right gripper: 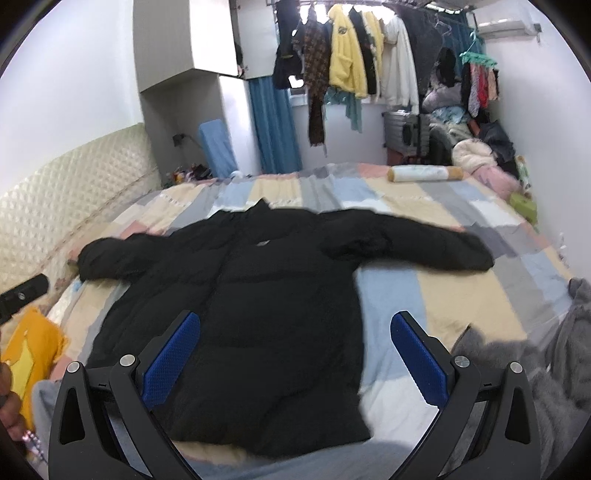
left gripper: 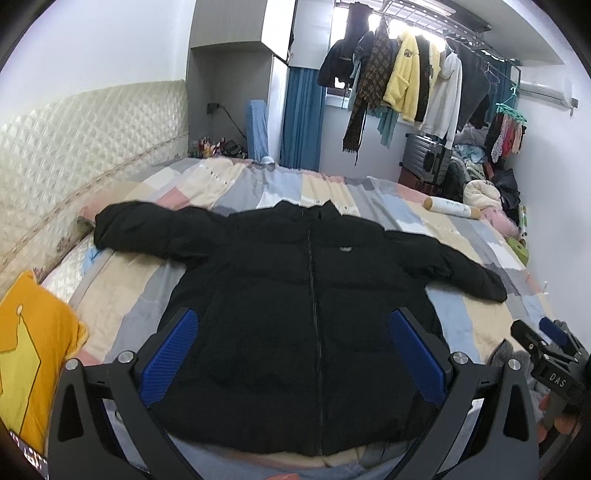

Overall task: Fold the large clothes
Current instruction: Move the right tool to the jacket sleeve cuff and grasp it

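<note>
The black jacket is showing matt, puffy quilted cloth. The patchwork bedspread is looking like soft, wrinkled fabric. The headboard is gleaming with glossy quilted padding. The finger pads are looking like blue ribbed rubber.

Daylit bedroom, even light, strong fisheye bend, right view soft with motion blur.

Light enters from the window at about 1 o'clock in the left wrist view and 12 o'clock in the right, blown out to white glare behind the hanging clothes, which read partly as silhouettes. The walls and bed are evenly lit with only faint shadows. The black jacket is so dark that its folds barely show. Both pictures have black corners and curved lines toward the rim. The left view is sharp; in the right view the jacket's edges and the bed pattern are smeared, most at 3 o'clock.
</note>
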A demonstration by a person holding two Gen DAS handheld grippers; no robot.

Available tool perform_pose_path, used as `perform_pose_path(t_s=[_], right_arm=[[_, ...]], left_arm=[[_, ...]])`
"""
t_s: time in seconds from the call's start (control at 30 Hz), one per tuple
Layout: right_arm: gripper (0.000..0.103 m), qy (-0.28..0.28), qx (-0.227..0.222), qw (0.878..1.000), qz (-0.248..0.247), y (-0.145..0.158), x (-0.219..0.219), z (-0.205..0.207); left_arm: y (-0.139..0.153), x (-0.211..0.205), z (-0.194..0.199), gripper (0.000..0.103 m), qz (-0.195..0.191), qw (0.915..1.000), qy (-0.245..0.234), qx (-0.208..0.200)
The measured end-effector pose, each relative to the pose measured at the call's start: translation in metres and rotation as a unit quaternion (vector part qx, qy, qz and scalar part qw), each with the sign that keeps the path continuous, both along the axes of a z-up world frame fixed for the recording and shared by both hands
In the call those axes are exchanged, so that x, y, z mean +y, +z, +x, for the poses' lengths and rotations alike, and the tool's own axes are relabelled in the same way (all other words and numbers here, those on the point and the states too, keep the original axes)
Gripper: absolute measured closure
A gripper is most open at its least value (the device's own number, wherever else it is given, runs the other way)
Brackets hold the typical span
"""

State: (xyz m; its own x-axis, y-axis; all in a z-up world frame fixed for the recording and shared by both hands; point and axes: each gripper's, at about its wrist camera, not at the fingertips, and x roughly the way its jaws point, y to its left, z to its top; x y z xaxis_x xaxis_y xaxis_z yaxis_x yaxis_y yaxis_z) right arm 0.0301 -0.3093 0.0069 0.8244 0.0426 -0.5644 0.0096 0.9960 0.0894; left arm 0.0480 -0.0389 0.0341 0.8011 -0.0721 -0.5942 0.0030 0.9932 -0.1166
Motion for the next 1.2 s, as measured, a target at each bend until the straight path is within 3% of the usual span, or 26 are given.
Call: perform_pose_path(t_s=[0.27,0.37,0.5,0.63,0.73,0.8,1.0,1.2], right_arm=[[0.000,-0.027,-0.026,0.999,-0.019,0.017,-0.040,0.042],[0.000,-0.031,-0.027,0.999,0.001,0.020,-0.058,0.060],[0.000,-0.041,-0.025,0.999,0.019,0.014,-0.086,0.084],[0.000,-0.068,-0.016,0.997,0.034,-0.004,-0.115,0.111],[0.000,-0.083,-0.038,0.996,-0.006,-0.018,-0.127,0.125],[0.000,-0.083,-0.038,0.996,-0.004,-0.028,-0.138,0.134],[0.000,-0.089,-0.019,0.995,0.046,-0.066,-0.176,0.169],[0.000,-0.124,-0.006,0.976,0.176,-0.118,-0.245,0.207]], left_arm=[[0.026,-0.009,0.036,0.000,-0.010,0.9990,-0.013,-0.041],[0.026,-0.014,0.052,0.000,0.010,0.9981,-0.016,-0.058],[0.011,-0.015,0.076,0.000,0.028,0.9975,-0.019,-0.063],[-0.013,-0.006,0.092,0.000,0.017,0.9971,-0.035,-0.065],[-0.027,0.005,0.103,0.000,0.029,0.9965,-0.023,-0.075],[-0.036,0.012,0.110,0.000,0.031,0.9967,-0.011,-0.074],[-0.063,0.021,0.120,0.000,0.004,0.9985,-0.012,-0.053],[-0.097,0.022,0.131,0.000,-0.012,0.9993,-0.028,-0.022]])
